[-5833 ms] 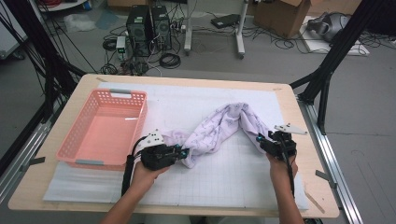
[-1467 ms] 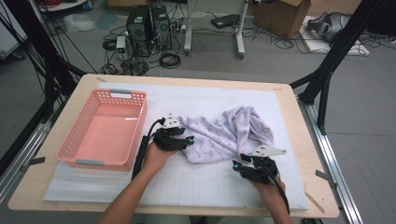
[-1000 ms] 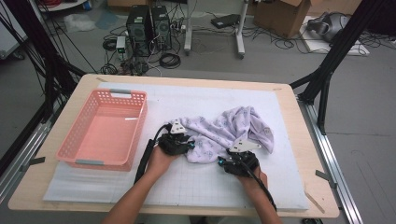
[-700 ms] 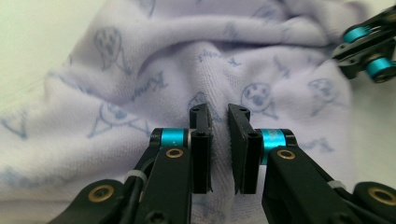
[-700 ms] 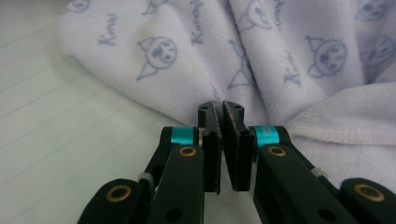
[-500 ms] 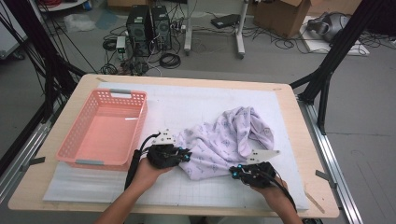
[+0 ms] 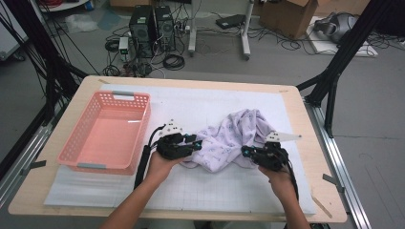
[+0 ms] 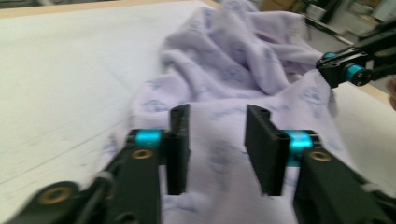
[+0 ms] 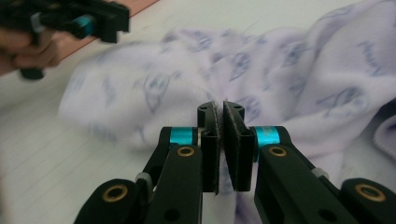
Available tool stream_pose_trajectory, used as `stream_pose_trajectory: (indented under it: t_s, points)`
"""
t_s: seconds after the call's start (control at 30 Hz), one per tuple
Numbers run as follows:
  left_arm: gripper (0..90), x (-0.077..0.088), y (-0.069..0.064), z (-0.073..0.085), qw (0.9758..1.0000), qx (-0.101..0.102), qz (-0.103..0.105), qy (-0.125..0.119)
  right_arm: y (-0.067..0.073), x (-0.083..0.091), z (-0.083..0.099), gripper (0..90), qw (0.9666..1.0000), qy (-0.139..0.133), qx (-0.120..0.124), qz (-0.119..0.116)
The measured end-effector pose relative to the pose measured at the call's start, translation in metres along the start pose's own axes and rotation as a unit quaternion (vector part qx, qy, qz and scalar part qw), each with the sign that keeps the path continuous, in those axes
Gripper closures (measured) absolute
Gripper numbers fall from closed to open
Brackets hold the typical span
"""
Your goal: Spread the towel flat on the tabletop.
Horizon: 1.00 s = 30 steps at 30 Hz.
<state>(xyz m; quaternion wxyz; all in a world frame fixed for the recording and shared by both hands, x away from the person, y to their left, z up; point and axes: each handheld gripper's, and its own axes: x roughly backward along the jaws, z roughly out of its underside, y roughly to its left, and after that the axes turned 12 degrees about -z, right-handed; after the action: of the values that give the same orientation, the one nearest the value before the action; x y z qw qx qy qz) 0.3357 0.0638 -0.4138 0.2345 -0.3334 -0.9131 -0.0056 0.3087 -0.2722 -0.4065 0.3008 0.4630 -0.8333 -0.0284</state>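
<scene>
**2 grippers at a lavender cloth, right one pinching, left one spread**

We see a crumpled lavender cloth (image 7: 234, 138) with a faint printed pattern lying on the white mat (image 7: 200, 102) that covers the table (image 7: 305, 124), right of the table's middle and a little toward its near edge. A pink plastic basket (image 7: 111, 130) stands on the left part of the mat, apart from the cloth.

The left gripper (image 7: 192, 144) sits at the cloth's left end, between basket and cloth. In the left gripper view its jaws stand apart, having just been opening; the cloth (image 8: 233, 93) lies under and between them, and the pads (image 8: 180, 140) do not press on it.

The right gripper (image 7: 247, 153) is at the cloth's near right edge. In the right gripper view its 2 jaws are pressed together with a thin fold of the cloth (image 9: 243, 70) pinched between the pads (image 9: 233, 140). The left gripper (image 9: 100, 21) shows far off at the top left of that view, the right gripper (image 8: 343, 70) at the right of the left gripper view.
</scene>
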Motion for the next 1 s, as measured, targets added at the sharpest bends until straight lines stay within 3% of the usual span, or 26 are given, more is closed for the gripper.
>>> stream_pose_trajectory:
  t_s: [0.03,0.1,0.17,0.37,0.47,0.6,0.63,0.83,0.93,1.0]
  points:
    - [57.8,-0.001,0.003,0.001,0.9999,0.005,-0.009,0.001,0.000,0.000,0.000,85.3,1.0000,0.000,0.000,0.000]
    - [53.6,-0.001,0.007,0.001,0.9998,0.002,-0.022,0.003,-0.005,-0.016,-0.011,85.3,0.9996,-0.005,-0.004,0.028]
    - [52.4,0.002,0.007,0.002,0.9997,-0.004,-0.022,0.005,-0.006,-0.021,-0.014,85.3,0.9994,-0.006,-0.007,0.033]
    - [48.6,0.009,0.001,0.011,0.9969,-0.068,-0.031,0.027,-0.010,-0.053,-0.030,85.2,0.9975,0.008,-0.004,0.070]
    - [48.1,0.011,0.002,0.019,0.9971,-0.067,-0.020,0.030,-0.012,-0.067,-0.035,85.1,0.9956,0.020,0.000,0.091]
    - [42.1,0.006,0.002,0.028,0.9962,-0.065,-0.011,0.057,-0.021,-0.080,-0.033,84.1,0.9923,0.044,-0.011,0.115]
    - [40.8,0.005,0.001,0.029,0.9960,-0.065,-0.007,0.060,-0.025,-0.080,-0.030,81.3,0.9919,0.049,-0.024,0.115]
    - [40.5,-0.005,-0.005,0.036,0.9924,-0.082,0.003,0.091,-0.020,-0.065,-0.030,72.6,0.9928,0.035,-0.017,0.113]
    - [48.7,-0.005,-0.008,0.038,0.9919,-0.092,-0.006,0.088,-0.017,-0.051,-0.029,71.5,0.9940,0.023,-0.013,0.106]
    - [62.7,-0.004,-0.008,0.038,0.9905,-0.106,-0.011,0.087,-0.015,-0.041,-0.026,71.5,0.9947,0.016,-0.012,0.101]
